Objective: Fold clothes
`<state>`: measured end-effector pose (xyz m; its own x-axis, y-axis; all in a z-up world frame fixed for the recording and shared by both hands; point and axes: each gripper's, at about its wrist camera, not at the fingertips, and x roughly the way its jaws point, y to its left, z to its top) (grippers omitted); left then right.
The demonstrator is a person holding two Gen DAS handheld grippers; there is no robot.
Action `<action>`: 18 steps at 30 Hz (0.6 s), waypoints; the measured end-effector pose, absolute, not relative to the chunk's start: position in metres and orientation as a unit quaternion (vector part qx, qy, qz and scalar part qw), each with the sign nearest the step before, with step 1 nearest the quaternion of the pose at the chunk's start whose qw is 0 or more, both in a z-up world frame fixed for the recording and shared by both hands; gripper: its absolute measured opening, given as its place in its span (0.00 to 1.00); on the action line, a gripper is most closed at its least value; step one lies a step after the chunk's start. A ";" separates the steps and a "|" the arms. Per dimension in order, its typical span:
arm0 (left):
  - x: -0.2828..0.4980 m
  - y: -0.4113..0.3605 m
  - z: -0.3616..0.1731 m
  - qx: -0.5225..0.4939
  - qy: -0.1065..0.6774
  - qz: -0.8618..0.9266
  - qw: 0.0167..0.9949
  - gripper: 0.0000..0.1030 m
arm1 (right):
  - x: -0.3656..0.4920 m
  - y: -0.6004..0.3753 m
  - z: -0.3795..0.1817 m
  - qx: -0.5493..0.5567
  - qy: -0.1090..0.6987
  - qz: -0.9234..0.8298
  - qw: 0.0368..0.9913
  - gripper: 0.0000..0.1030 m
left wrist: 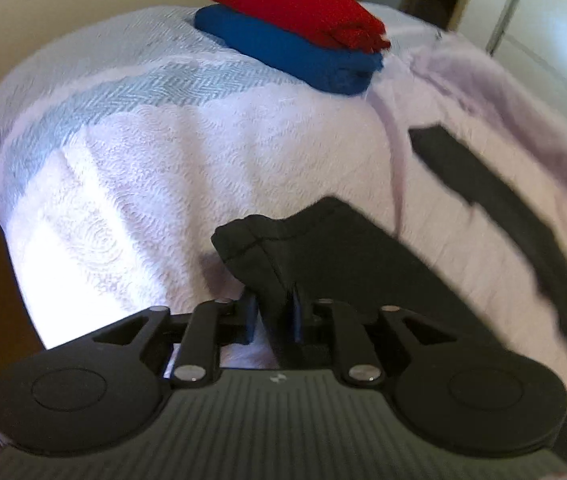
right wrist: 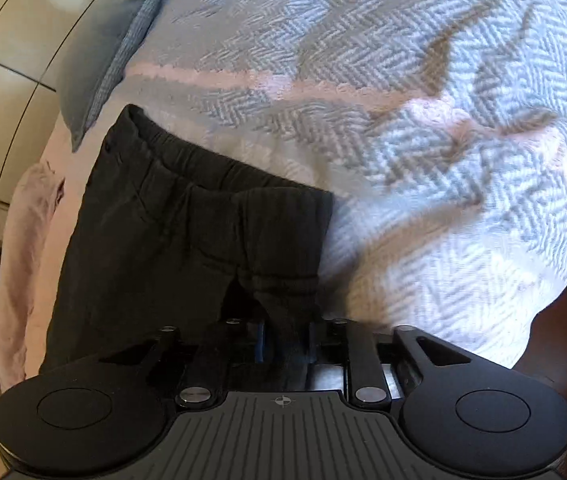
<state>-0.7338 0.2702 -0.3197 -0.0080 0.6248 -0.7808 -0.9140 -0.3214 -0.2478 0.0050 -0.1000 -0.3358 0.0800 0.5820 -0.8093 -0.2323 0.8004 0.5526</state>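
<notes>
Black pants (right wrist: 187,240) | hems pinched: left claw (left wrist: 275,316), right claw (right wrist: 285,340)

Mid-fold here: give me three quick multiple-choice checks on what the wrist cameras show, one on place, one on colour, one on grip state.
1. Where does the red folded garment lie?
A. On top of the blue folded garment
B. Under the blue one
C. On the floor

2. What colour is the garment held by the grippers?
A. Red
B. Black
C. Pink

3. What is the state of the right gripper?
A. Open above the bed
B. Shut on nothing
C. Shut on the black garment

Answers:
1 A: the left wrist view shows red stacked on blue on the bedspread.
2 B: dark cloth with an elastic waistband shows in the right wrist view.
3 C: black cloth is pinched between its fingers; the left gripper likewise grips black cloth.
</notes>
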 end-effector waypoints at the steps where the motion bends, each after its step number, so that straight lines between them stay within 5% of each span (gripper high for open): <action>1: -0.735 0.274 -0.321 -0.443 0.162 0.686 0.555 0.29 | 0.006 -0.098 -0.337 0.142 0.618 0.282 0.720 0.25; 2: -0.736 0.277 -0.323 -0.453 0.160 0.683 0.550 0.28 | 0.008 -0.097 -0.338 0.141 0.620 0.282 0.718 0.25; 4: -0.737 0.283 -0.328 -0.473 0.157 0.679 0.539 0.05 | 0.009 -0.095 -0.339 0.144 0.623 0.279 0.717 0.25; 12: -0.732 0.270 -0.237 -0.306 0.087 0.632 0.707 0.08 | -0.005 -0.099 -0.335 0.157 0.626 0.252 0.721 0.24; 18: -0.749 0.263 -0.312 -0.328 0.207 0.675 0.628 0.10 | -0.026 -0.094 -0.337 0.130 0.621 0.253 0.731 0.23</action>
<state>-0.7494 0.2629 -0.3123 0.0021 0.7125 -0.7017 -0.9831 -0.1271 -0.1320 -0.0259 -0.0940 -0.3369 0.1020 0.5314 -0.8410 -0.2079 0.8381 0.5044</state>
